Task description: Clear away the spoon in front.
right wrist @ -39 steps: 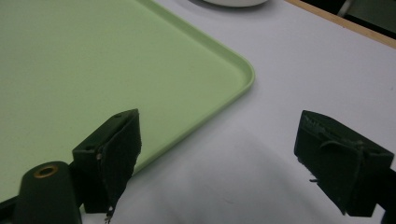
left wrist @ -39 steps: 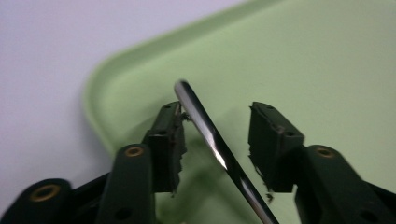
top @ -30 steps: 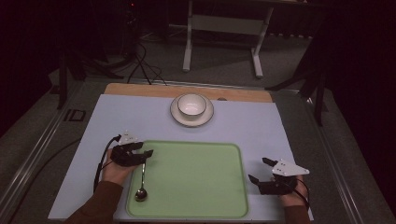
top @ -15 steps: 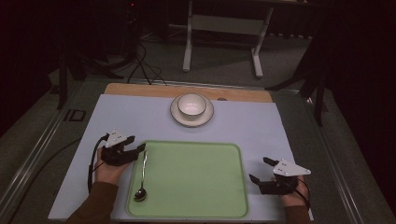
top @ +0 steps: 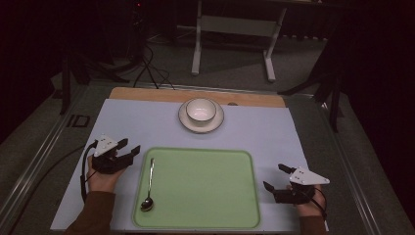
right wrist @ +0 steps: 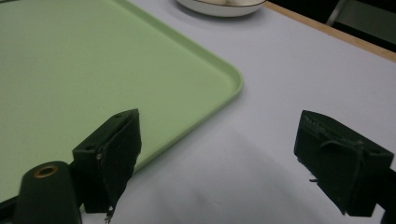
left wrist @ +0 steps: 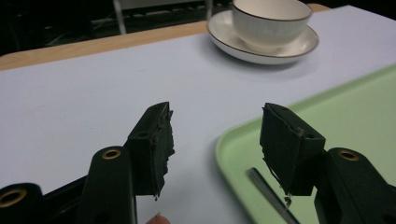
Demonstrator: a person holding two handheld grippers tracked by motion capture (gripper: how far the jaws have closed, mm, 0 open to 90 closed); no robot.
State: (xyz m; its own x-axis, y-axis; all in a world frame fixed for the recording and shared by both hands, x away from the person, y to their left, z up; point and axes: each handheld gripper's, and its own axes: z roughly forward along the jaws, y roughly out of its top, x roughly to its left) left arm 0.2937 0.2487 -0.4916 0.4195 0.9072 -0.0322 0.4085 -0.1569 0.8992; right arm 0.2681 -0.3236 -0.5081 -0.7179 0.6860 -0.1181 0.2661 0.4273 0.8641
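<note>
A metal spoon (top: 149, 182) lies lengthwise on the left side of the green tray (top: 205, 223), bowl end toward me. My left gripper (top: 129, 148) stands open just off the tray's left rim, jaws pointing at the tray with nothing between them. In the left gripper view, the open left gripper (left wrist: 215, 126) hangs above the tray's corner (left wrist: 233, 135), and the spoon's handle (left wrist: 270, 195) shows beside the right jaw. My right gripper (top: 274, 177) rests open beside the tray's right edge. In the right gripper view, the right gripper (right wrist: 219, 140) is empty over the white tabletop.
A white cup (top: 200, 109) sits on a saucer (top: 185, 121) behind the tray, near the table's wooden back edge (top: 147, 94). The cup (left wrist: 271, 18) also shows in the left gripper view. A white mat (top: 274, 132) covers the table. A cable (top: 84, 166) trails from the left gripper.
My left gripper has drawn back to the left from over the spoon's handle to just off the tray's rim. The spoon stays where it lay. The right gripper has not moved.
</note>
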